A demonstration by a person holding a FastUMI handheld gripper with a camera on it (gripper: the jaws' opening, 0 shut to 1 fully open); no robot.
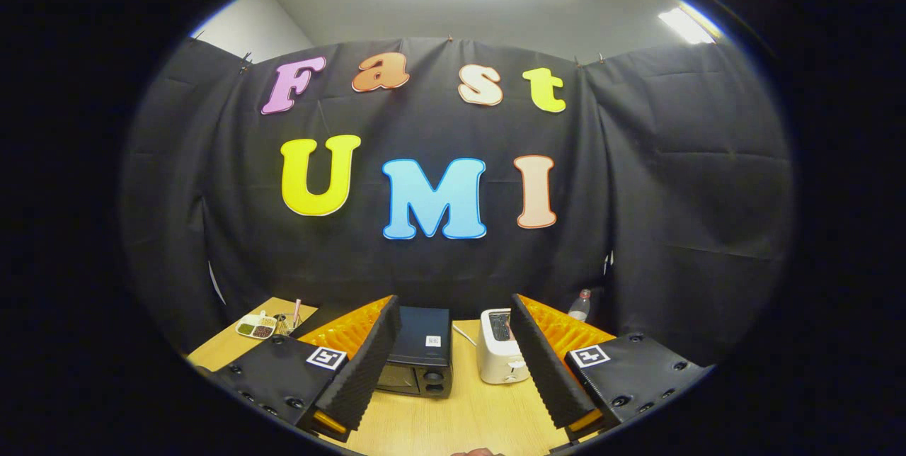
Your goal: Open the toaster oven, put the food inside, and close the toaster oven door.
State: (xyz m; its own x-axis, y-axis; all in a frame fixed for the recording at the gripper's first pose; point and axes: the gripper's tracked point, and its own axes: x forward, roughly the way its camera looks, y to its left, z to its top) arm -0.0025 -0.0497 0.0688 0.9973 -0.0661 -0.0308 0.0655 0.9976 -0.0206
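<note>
Sitting shut beyond the spread gripper [449, 364], toaster oven [419, 358].

Toaster oven [417, 357]: black, grey door. Toaster [500, 357]: white. Surface [453, 417]: pale wood grain. Far-left tray [256, 327]: white, with green and brown contents. Far-right bottle [580, 306]: clear, red cap.

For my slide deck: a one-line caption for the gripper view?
Open gripper held above the wooden table, fingers framing the closed toaster oven and white toaster.
</note>
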